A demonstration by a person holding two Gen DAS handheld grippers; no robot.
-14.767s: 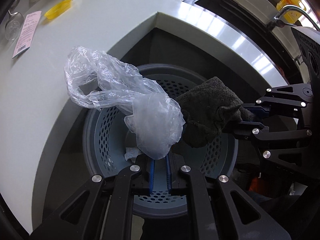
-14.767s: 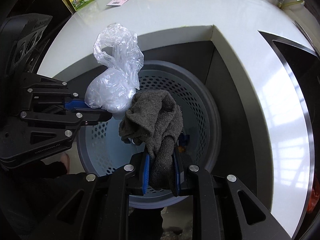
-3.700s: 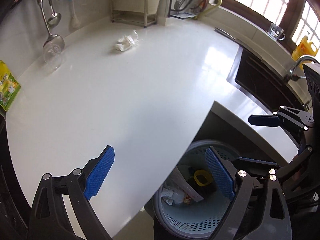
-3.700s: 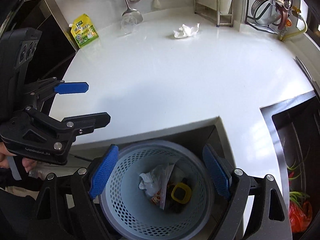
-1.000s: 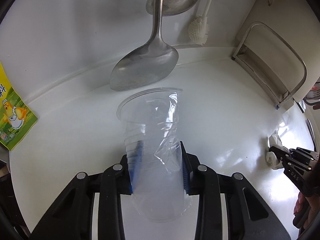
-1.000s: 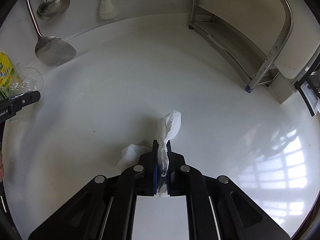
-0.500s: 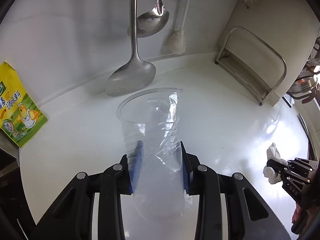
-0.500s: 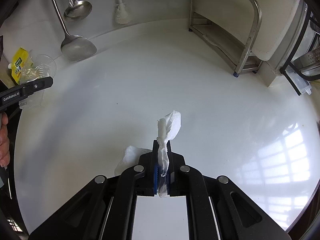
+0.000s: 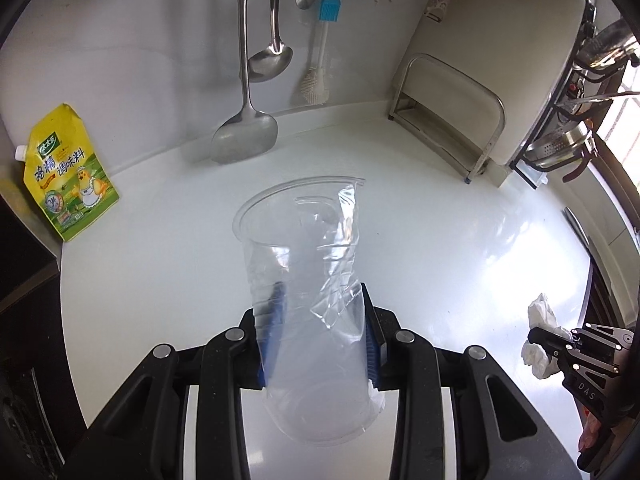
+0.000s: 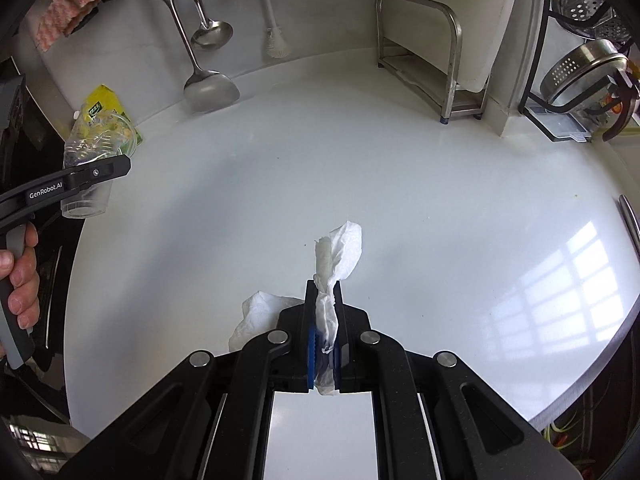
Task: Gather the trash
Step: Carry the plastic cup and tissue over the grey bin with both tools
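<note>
The left gripper (image 9: 322,336) clamps a clear plastic cup (image 9: 308,280) between its blue pads, squeezing the wall so that it creases on the right side. The cup's mouth points away from the camera, its base toward it, and it hangs clear above the white counter (image 9: 440,240). In the right wrist view the same cup (image 10: 94,160) shows at the far left, held by the left gripper (image 10: 100,178), whose handle a hand (image 10: 20,276) grasps.

The right gripper (image 10: 324,344) is closed tight on a white tissue (image 10: 334,272). A twisted strip of it sticks up past the fingertips, and a crumpled lobe hangs out to the left of the jaws. The tissue is off the counter. In the left wrist view the tissue (image 9: 540,332) appears at the right edge, pinched in the right gripper (image 9: 550,340).

At the far left of the counter a yellow pouch (image 9: 66,172) leans against the wall. Along the far wall hang a steel spatula (image 9: 244,136), a ladle (image 9: 272,60) and a brush (image 9: 318,80) with a blue top, and the spatula's blade ends just above the counter's back edge. To the right stands a steel rack (image 10: 424,36) holding a white board (image 10: 476,20). Farther right a wire shelf carries a metal colander (image 10: 576,72). Window light falls on the counter at the near right.
</note>
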